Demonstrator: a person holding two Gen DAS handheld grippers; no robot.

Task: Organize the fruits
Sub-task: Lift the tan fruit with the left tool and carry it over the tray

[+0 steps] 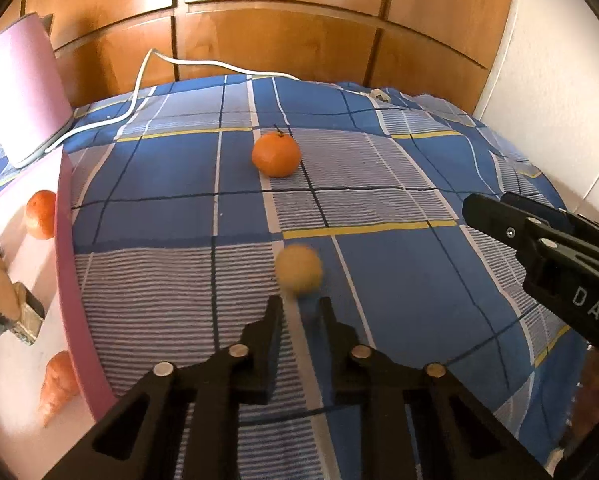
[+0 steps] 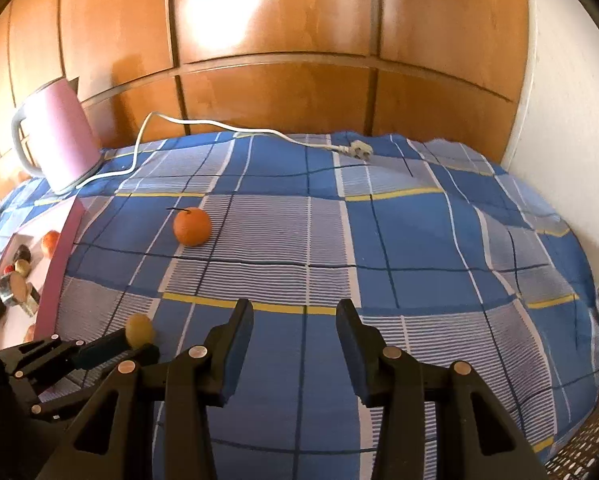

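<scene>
The left hand-held gripper [image 1: 301, 304], nearest its camera, had its black jaws drawn together, with a small, round, pale yellow fruit [image 1: 298, 268] at their tips. That fruit was blurred, and whether the pads truly pinched it or merely touched it could not be told. It looked light and smooth, likely to roll or squirt out; a hold across its widest middle would suit it best.

At the far left a pink-rimmed tray [image 1: 73, 280] held orange fruits and other items, cut off by the frame edge and hard to identify. Farther back a round orange tangerine with a short stem [image 1: 276, 154] sat alone on the blue checked bedspread [image 1: 159, 200], well apart from both tools. It seemed soft-skinned and light, best taken gently across its sides. A pink electric kettle [image 2: 61, 140] trailed a white cord [image 2: 219, 126] behind.

On the right, the right hand-held gripper [image 2: 295, 340] had its jaws apart, with nothing between them.
</scene>
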